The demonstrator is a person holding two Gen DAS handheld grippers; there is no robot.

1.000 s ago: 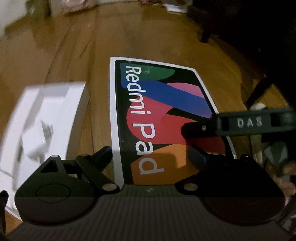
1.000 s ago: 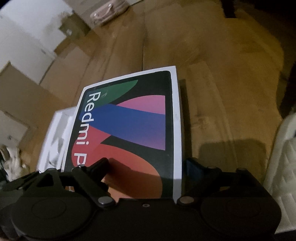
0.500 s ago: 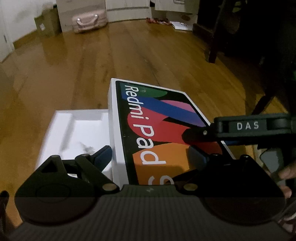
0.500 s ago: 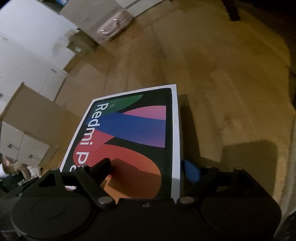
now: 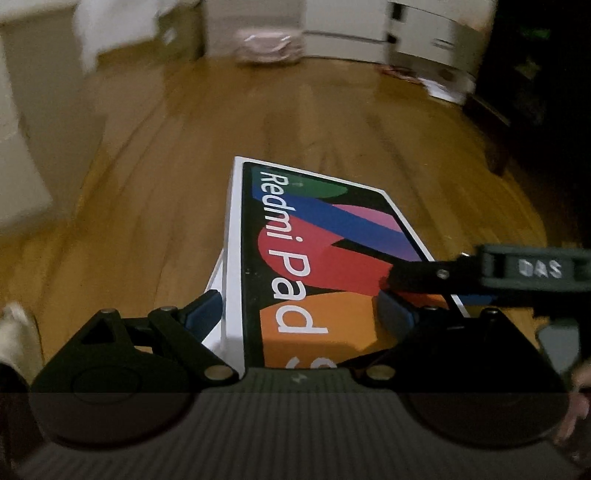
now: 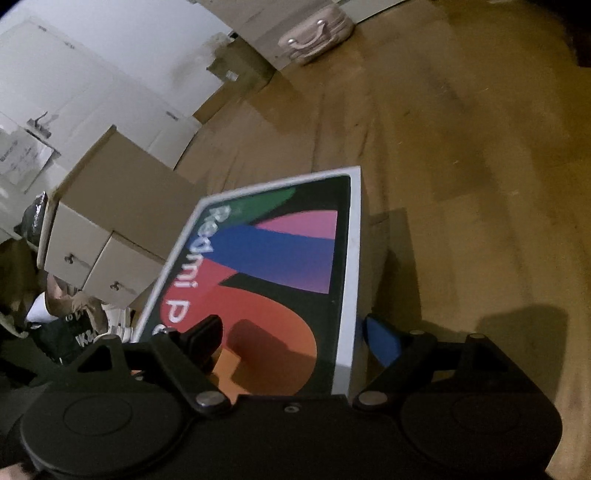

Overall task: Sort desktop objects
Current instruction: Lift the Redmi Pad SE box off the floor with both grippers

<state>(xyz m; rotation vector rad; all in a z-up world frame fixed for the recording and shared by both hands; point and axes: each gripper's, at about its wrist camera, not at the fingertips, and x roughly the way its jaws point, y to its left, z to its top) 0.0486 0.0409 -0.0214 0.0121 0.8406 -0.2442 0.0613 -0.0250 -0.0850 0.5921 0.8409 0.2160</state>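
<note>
A Redmi Pad box, black with coloured shapes and a white rim, is held above the wooden floor. My left gripper is shut on its near edge, one blue-padded finger against the white side and the other on the printed face. My right gripper is shut on the same box from the opposite edge. Its finger and "DAS" bar reach over the box's right side in the left wrist view. A white sliver shows under the box's left edge.
A pink case lies far off on the floor. Cardboard boxes and white drawers stand at the left of the right wrist view. Dark furniture fills the right side. A person's hand shows at the right edge.
Both grippers have lifted the box and both views have tilted up toward the room. The open white tray seen left of the box earlier has dropped almost out of sight.
</note>
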